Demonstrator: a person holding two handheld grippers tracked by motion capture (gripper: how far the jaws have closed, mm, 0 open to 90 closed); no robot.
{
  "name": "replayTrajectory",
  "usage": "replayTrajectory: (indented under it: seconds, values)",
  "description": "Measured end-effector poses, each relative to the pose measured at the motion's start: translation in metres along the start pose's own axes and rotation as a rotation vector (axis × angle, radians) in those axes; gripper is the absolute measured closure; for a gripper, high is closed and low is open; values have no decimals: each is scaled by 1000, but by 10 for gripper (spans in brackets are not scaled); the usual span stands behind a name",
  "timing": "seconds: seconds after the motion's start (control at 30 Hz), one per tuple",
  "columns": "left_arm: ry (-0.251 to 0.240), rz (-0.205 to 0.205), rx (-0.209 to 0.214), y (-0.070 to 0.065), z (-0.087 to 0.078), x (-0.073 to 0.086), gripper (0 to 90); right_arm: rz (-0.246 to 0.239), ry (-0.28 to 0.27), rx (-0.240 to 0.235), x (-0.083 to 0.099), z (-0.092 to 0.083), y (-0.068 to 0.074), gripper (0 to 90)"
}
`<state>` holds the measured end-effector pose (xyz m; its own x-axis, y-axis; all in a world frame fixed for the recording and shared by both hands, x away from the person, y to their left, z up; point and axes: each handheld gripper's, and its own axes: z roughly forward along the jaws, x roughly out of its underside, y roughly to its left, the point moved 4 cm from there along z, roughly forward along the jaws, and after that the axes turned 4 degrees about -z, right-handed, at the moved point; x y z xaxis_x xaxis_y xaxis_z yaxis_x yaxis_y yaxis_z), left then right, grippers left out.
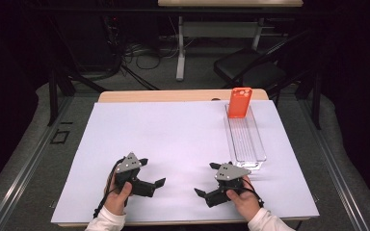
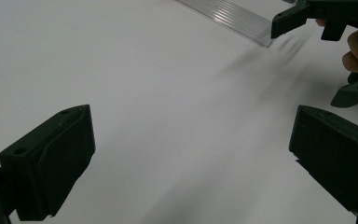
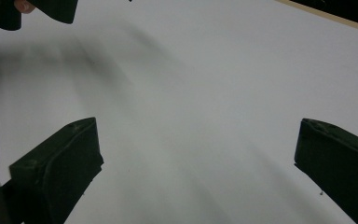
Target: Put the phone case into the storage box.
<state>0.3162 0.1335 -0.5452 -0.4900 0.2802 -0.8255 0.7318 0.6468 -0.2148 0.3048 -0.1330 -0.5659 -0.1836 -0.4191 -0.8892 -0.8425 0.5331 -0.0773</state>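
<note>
Orange phone case (image 1: pixel 240 102) upright in clear tray (image 1: pixel 259 144).

A lab or recording studio is indicated: the surface (image 1: pixel 183 96) is covered with a white sheet (image 1: pixel 173 144), dark curtains are hung at both sides, cables (image 1: pixel 139 55) are tangled on the grey carpet (image 1: pixel 197 72), and a black chair (image 1: pixel 250 67) is parked behind, beside a second desk's leg (image 1: pixel 179 48).
</note>
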Motion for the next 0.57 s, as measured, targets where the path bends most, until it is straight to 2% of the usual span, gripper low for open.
replayTrajectory:
  seconds: [0.57]
  values:
    - [-2,-10,-5,3,0,1,5,-8,18,-14,1,2,2,5]
